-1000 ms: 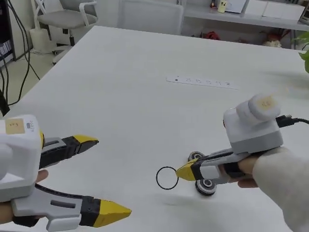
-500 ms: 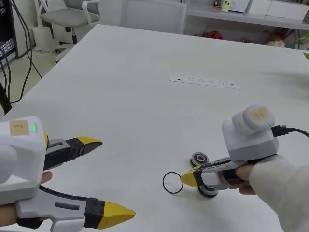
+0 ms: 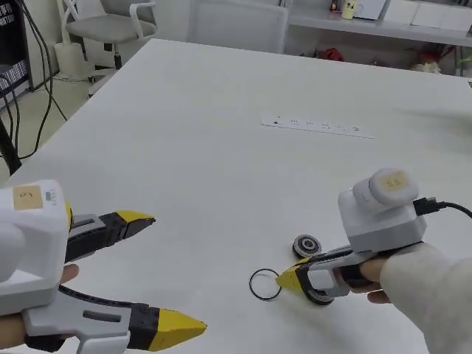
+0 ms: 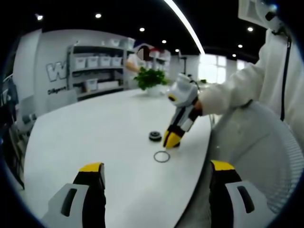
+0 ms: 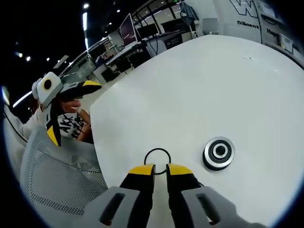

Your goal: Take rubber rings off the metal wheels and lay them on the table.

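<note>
Wheel [image 3: 320, 299] half under right tongs [image 3: 283, 280]

— How is the left gripper [image 3: 158, 271] set?
— Its jaws are spread wide, with the yellow tips well apart. It points forward and a little right. The hand [image 3: 65, 273] grips it from behind the claw.
— And the right gripper [image 3: 284, 280]?
— The jaws are drawn almost together, with a thin slit between the tips. It is angled low and aimed left, toward the other claw. Behind it, fingers [image 3: 372, 274] wrap the handle and a white sleeve [image 3: 428, 295] covers the arm.
</note>
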### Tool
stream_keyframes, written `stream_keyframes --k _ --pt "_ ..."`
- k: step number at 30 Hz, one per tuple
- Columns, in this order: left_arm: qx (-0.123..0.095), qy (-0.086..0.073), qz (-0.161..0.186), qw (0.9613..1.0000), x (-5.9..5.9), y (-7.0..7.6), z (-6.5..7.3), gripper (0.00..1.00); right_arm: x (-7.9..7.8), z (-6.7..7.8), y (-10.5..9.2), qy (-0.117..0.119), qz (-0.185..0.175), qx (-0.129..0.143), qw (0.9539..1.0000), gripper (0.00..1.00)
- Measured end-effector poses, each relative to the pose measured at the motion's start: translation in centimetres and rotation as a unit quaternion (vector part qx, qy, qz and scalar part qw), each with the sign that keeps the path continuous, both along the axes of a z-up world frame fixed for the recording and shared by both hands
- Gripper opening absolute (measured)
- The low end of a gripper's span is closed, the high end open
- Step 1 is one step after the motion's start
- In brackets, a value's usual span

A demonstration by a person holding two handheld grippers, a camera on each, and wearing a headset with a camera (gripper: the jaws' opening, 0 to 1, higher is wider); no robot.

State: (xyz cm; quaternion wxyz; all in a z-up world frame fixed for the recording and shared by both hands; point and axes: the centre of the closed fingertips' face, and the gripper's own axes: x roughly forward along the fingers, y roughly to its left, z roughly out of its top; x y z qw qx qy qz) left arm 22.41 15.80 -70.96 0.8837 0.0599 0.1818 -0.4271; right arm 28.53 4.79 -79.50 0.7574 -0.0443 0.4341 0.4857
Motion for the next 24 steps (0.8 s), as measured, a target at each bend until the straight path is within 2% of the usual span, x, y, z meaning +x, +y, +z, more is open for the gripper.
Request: stream_keyframes --k 6,16,20,24 --pt "0.004 -0.001 0.004 1.0 -0.2 0.1 0.2 0.92 0.2 0.9 -0.8 -0.003 -0.001 0.004 1.0 0.1" --pt "0.006 0.001 0.012 0.9999 -0.2 0.1 0.5 0.91 0.0 4.9 -2.1 -0.039 0.01 0.038 0.9984 0.15" --pt "0.006 -0.001 0.015 0.9999 -0.1 -0.1 0.7 0.91 -0.5 6.1 -2.9 -0.069 0.025 0.033 0.9968 0.15" --pt "0.011 0.001 0.019 0.9998 -0.2 -0.2 0.9 0.91 -1.4 7.3 -3.5 -0.078 0.039 0.04 0.9954 0.17"
